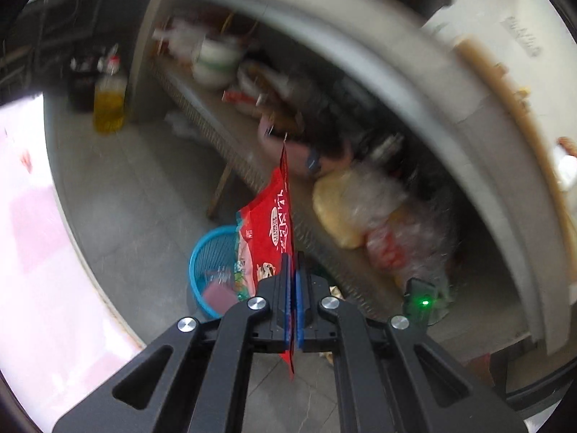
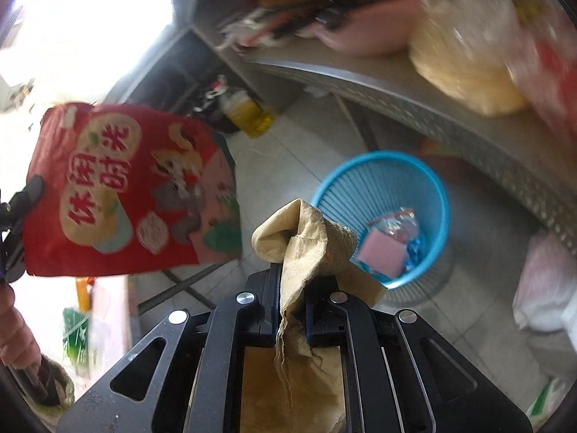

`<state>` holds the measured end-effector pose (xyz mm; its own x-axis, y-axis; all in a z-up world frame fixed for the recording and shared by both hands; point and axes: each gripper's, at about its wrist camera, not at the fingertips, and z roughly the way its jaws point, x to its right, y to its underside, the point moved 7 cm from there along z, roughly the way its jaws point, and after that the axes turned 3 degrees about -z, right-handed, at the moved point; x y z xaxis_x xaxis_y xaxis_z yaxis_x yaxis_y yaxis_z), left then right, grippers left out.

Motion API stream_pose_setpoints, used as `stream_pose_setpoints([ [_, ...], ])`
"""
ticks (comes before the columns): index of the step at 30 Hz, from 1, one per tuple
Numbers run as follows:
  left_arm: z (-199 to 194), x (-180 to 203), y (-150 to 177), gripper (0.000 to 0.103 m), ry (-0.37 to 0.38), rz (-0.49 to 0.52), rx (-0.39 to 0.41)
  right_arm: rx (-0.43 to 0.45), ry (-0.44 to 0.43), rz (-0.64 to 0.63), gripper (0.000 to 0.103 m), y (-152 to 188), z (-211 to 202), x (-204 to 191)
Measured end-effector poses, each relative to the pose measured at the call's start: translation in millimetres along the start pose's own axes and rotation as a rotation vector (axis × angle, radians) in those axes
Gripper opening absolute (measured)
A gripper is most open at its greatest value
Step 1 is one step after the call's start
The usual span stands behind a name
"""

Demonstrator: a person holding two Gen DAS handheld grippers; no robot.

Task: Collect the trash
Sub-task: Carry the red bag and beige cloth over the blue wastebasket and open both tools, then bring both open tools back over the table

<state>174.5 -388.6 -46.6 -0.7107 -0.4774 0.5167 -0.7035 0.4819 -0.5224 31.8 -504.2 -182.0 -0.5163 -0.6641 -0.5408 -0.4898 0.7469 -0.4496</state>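
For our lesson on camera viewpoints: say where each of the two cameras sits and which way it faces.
Left wrist: on the left gripper, facing down at floor and shelf; its jaws pinch the red bag.
Right wrist: on the right gripper, facing down at the blue basket; its jaws clamp brown paper; a sleeve shows.
Shared: red bag, blue basket, oil bottle.

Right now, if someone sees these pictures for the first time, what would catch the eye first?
The red snack bag stands out, pinched shut in the left gripper. The right gripper clamps a crumpled brown paper towel. On the floor ahead of both, beside a cluttered shelf, stands a blue basket with some trash inside.
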Motion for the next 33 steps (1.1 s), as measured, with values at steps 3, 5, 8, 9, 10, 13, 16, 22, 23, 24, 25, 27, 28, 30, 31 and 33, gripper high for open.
stream_pose_setpoints([
  [3,45.8,-3.5,6.3,0.001,-0.039,-0.017,-0.102,-0.022,0.025,0.073,0.009,-0.1,20.2,25.6],
  [5,76.0,-7.1,10.3,0.002,-0.076,0.0,-0.159,-0.038,0.024,0.123,0.009,-2.4,36.3,39.5],
  [8,117.4,-10.3,10.3,0.002,-0.123,0.005,-0.232,-0.068,0.035,0.164,0.009,-6.2,62.3,54.5],
  [9,129.5,-11.2,9.6,0.002,-0.133,0.006,-0.25,-0.073,0.043,0.172,0.009,-9.7,73.0,60.3],
  [10,142.2,-11.9,9.2,0.002,-0.15,0.006,-0.27,-0.076,0.056,0.179,0.01,-10.0,80.3,64.1],
  [13,175.3,-19.0,5.2,0.003,-0.225,0.03,-0.313,-0.066,0.097,0.182,0.015,-18.9,106.7,75.6],
  [16,192.8,-28.9,3.7,0.027,-0.279,0.014,-0.324,-0.076,0.144,0.188,0.039,-22.9,135.7,93.7],
  [22,181.6,-35.6,2.0,0.039,-0.257,-0.016,-0.301,-0.108,0.259,0.189,0.052,-16.2,165.7,116.1],
  [23,176.6,-36.4,1.2,0.039,-0.255,-0.014,-0.292,-0.099,0.261,0.183,0.053,-15.7,163.5,116.0],
  [24,171.1,-37.7,-0.4,0.04,-0.255,-0.014,-0.285,-0.09,0.269,0.177,0.054,-14.6,160.5,116.4],
  [25,164.8,-39.0,-2.5,0.041,-0.251,-0.015,-0.274,-0.079,0.278,0.172,0.055,-13.6,156.0,117.1],
  [27,152.9,-41.1,-8.0,0.041,-0.251,-0.022,-0.247,-0.053,0.293,0.178,0.055,-12.9,146.3,119.5],
  [28,145.2,-42.0,-11.3,0.041,-0.25,-0.025,-0.23,-0.04,0.3,0.181,0.055,-13.2,141.4,121.6],
  [30,130.9,-42.0,-17.4,0.042,-0.248,-0.027,-0.199,-0.006,0.315,0.19,0.055,-14.0,127.3,122.8],
  [31,122.4,-41.5,-20.3,0.043,-0.244,-0.031,-0.181,0.014,0.321,0.191,0.055,-14.1,118.8,123.0],
  [33,104.9,-40.2,-25.0,0.044,-0.232,-0.033,-0.146,0.046,0.332,0.182,0.055,-15.0,104.2,121.6],
])
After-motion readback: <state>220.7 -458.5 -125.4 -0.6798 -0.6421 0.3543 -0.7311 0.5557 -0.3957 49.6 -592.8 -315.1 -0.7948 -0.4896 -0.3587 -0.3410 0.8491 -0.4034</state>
